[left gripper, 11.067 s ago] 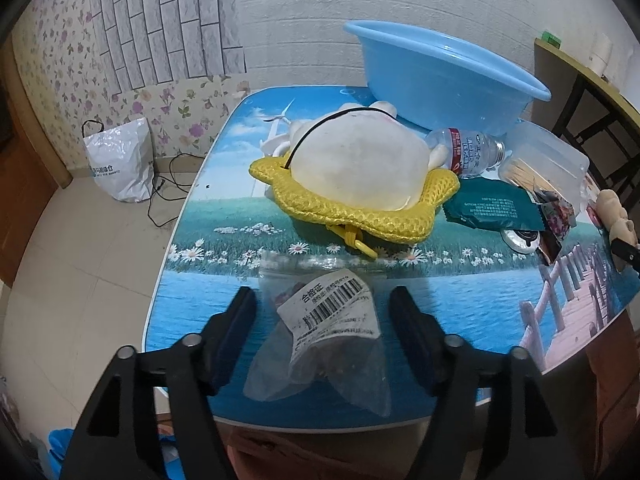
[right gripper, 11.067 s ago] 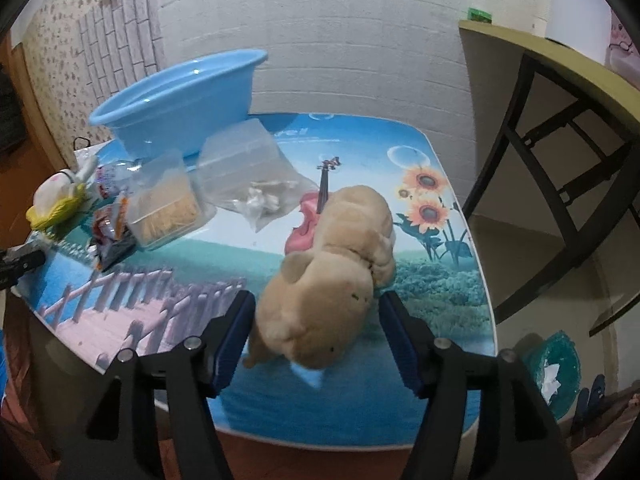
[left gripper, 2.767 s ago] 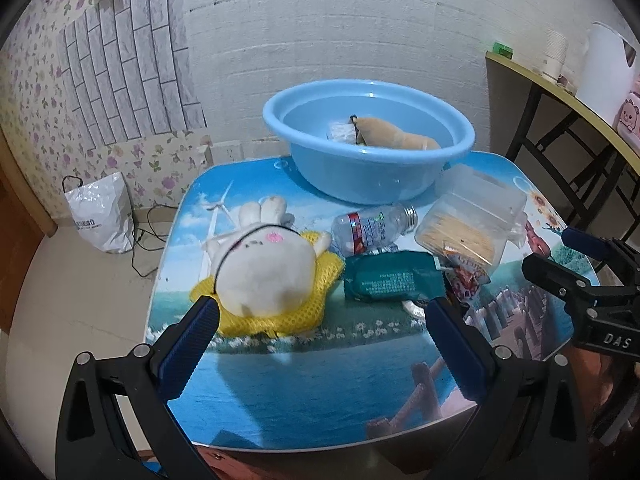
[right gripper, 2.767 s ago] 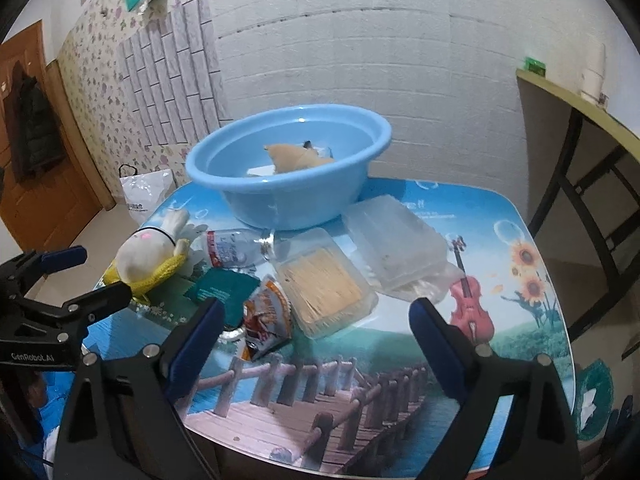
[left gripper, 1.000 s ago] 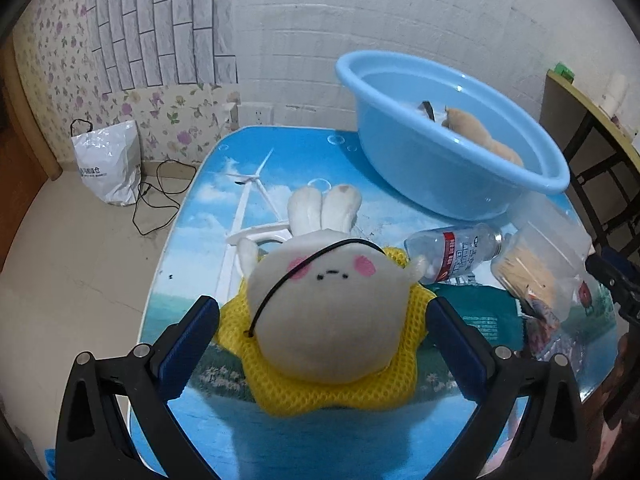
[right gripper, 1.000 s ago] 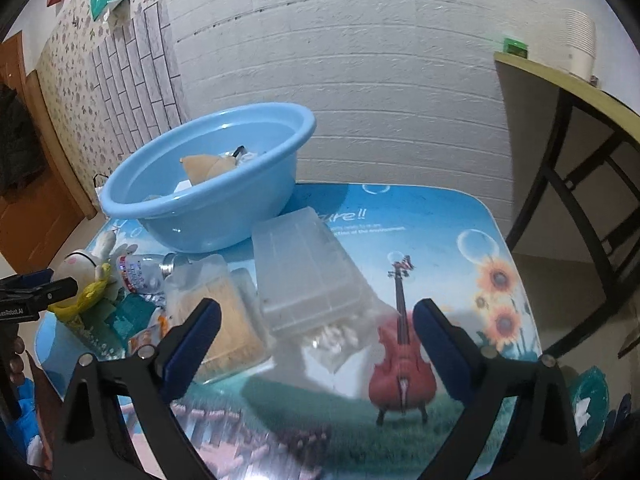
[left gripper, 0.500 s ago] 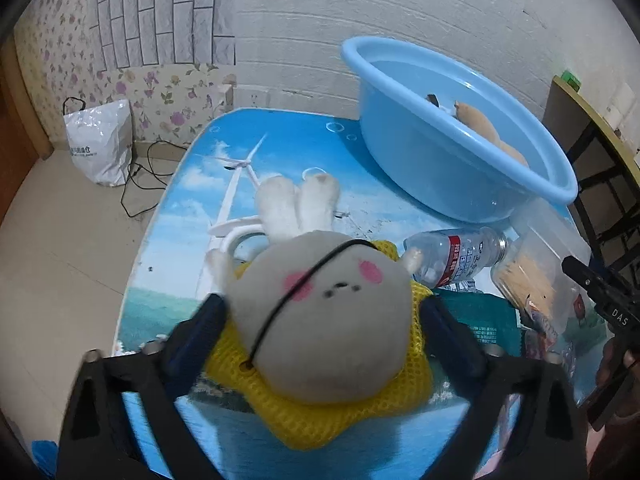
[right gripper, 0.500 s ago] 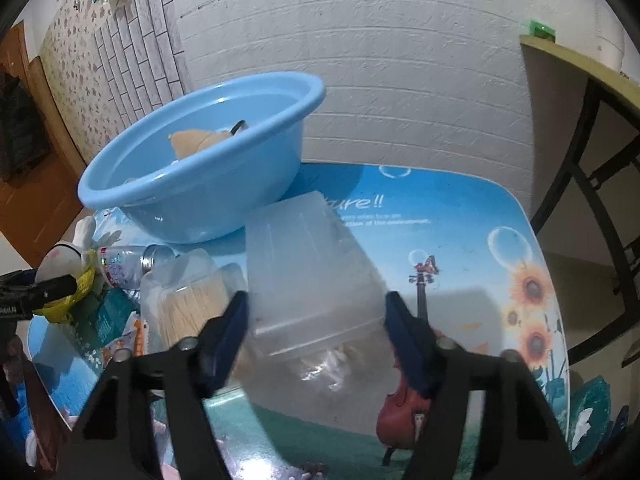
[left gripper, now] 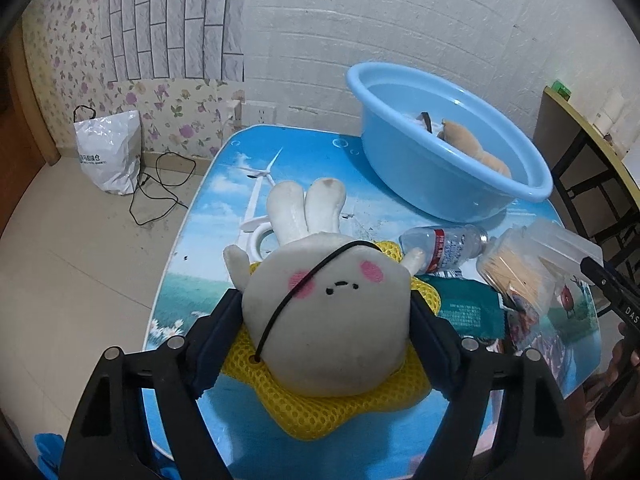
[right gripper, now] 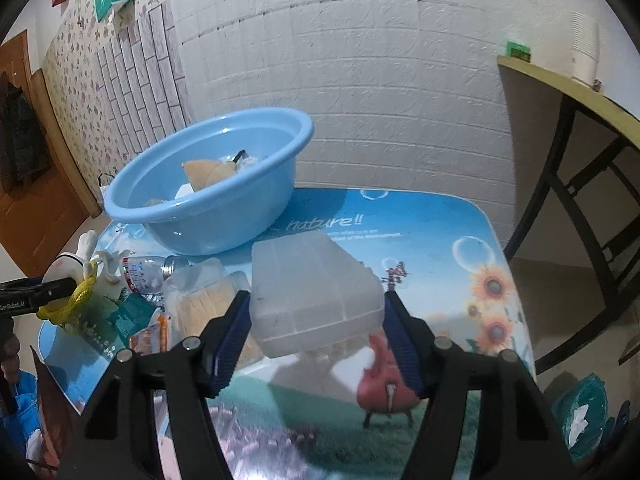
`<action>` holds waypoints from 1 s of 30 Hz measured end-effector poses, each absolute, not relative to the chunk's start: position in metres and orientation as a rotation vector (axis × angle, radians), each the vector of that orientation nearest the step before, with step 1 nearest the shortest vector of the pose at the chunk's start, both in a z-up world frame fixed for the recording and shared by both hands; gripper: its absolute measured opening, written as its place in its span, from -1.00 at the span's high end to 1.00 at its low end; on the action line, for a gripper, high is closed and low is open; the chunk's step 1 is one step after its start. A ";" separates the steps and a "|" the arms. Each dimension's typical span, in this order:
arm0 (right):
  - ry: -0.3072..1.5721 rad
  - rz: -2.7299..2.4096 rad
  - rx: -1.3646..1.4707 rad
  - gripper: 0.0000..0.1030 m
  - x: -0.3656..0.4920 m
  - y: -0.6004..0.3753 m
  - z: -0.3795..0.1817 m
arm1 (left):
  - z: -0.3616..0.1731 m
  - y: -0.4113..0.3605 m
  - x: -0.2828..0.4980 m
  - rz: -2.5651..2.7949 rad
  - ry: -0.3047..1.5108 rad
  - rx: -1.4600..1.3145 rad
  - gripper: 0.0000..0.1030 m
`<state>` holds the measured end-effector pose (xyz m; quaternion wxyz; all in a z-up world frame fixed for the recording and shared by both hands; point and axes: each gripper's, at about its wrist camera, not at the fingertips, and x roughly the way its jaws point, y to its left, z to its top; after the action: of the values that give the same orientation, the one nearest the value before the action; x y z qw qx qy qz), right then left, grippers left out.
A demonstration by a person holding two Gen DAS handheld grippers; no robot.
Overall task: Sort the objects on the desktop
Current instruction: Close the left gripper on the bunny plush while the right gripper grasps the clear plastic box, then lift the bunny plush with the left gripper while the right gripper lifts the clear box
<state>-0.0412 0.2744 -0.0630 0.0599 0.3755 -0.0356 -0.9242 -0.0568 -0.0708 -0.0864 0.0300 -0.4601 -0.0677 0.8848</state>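
both grippers have closed in since a second ago, the left gripper (left gripper: 326, 322) still squeezing tighter on the white plush rabbit on yellow mesh (left gripper: 328, 316), the right gripper (right gripper: 316, 330) pinching the frosted clear plastic box (right gripper: 316, 300), whose smooth sides may slip before reaching the blue plastic basin (right gripper: 208, 200).

a white plastic bag (left gripper: 109, 156) and black cable (left gripper: 160, 188) lie on the floor by floral wallpaper (left gripper: 60, 68).
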 end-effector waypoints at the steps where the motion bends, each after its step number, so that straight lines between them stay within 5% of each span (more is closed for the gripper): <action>1: -0.110 -2.800 1.135 -0.25 -0.039 0.277 -0.063 | -0.086 -0.071 -0.054 2.730 -0.206 -1.415 -0.56; 30: -0.092 -2.752 1.246 -0.24 0.014 0.271 -0.099 | -0.102 -0.033 -0.012 2.627 -0.092 -1.430 -0.62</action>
<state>0.0135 0.2712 -0.0993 0.0595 0.4115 -0.0302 -0.9089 -0.0124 -0.0327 -0.1019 0.0744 -0.4766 -0.0306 0.8755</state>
